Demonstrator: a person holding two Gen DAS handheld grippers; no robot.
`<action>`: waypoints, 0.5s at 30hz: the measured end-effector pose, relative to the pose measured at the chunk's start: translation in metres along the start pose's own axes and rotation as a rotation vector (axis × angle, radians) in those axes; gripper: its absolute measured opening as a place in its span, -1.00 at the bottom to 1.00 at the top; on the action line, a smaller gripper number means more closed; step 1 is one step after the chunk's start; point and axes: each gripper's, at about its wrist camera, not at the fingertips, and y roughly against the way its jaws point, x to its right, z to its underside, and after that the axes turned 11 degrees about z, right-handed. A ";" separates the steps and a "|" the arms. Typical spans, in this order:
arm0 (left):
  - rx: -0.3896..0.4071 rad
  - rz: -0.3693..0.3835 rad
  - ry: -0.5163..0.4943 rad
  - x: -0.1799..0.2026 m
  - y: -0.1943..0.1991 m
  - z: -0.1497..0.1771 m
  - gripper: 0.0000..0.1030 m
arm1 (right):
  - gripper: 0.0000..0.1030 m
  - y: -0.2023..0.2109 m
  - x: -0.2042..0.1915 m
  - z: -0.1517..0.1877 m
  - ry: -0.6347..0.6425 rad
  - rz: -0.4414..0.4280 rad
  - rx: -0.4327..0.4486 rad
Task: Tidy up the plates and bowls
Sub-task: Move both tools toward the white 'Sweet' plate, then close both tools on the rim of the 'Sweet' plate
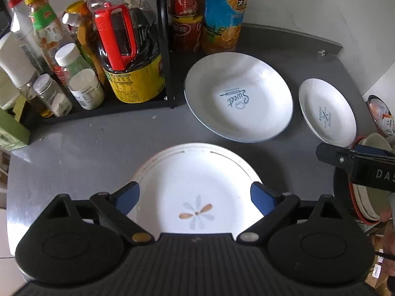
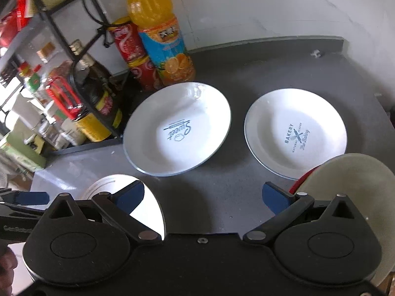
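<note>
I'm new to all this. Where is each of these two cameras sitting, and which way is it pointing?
Left wrist view: sits on the left gripper, looking forward and down at the flower plate between its open blue fingers; the right gripper pokes in at the right edge.
Right wrist view: sits on the right gripper, looking down over the dark counter; the left gripper shows at the left edge.
Both share the Sweet plate, Bakery plate and orange juice bottle.

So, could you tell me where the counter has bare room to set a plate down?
Bare grey counter lies between the flower plate, the Sweet plate and the bowl stack, and behind the Bakery plate. The bottle rack side is crowded.
</note>
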 end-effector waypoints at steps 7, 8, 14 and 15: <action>0.026 0.050 0.012 -0.022 -0.011 -0.023 0.85 | 0.98 -0.018 -0.009 -0.005 -0.052 0.014 0.000; 0.028 0.055 0.013 -0.023 -0.013 -0.027 0.85 | 0.98 -0.022 -0.010 -0.006 -0.065 0.017 -0.006; 0.040 0.076 0.031 -0.026 -0.033 -0.045 0.85 | 0.91 -0.040 -0.009 -0.011 -0.121 0.016 -0.014; 0.048 0.074 0.025 -0.026 -0.036 -0.048 0.85 | 0.87 -0.042 -0.009 -0.012 -0.120 0.016 -0.013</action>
